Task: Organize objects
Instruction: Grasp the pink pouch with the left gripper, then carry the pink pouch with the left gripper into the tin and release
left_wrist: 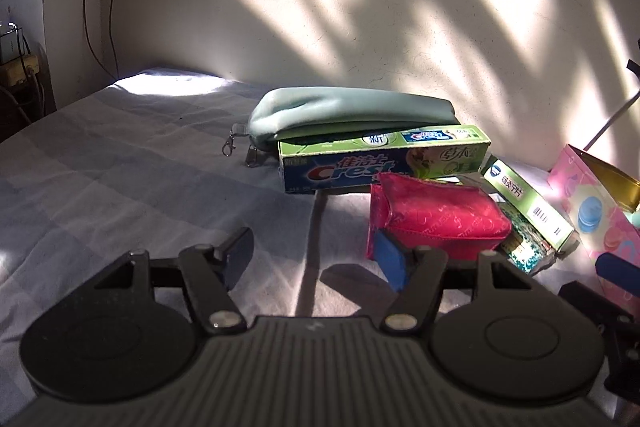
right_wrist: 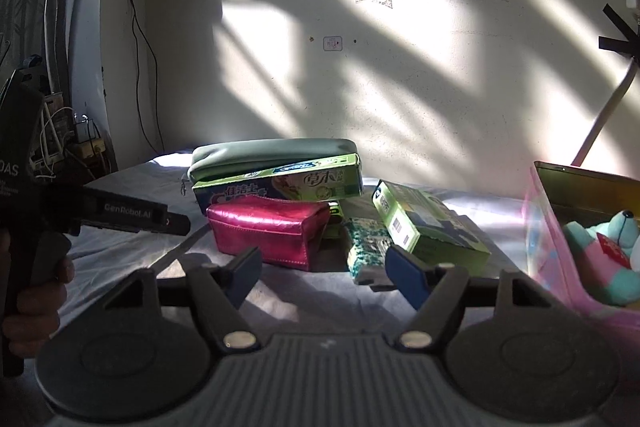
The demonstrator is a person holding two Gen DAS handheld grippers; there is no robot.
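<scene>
Toothpaste box (right_wrist: 278, 183) lettering hidden behind pink pouch (right_wrist: 268, 231).

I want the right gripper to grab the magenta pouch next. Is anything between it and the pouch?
Nothing visible blocks it. The right gripper is open and empty, with only bare bedsheet before the magenta pouch. The toothpaste box lies behind the pouch.

Home bedroom: checked bedsheet (left_wrist: 120, 155), toiletries.

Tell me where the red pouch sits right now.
The red pouch lies on the grey bedsheet, centre-left in the right wrist view, directly in front of the Crest toothpaste box and left of the green box.
</scene>
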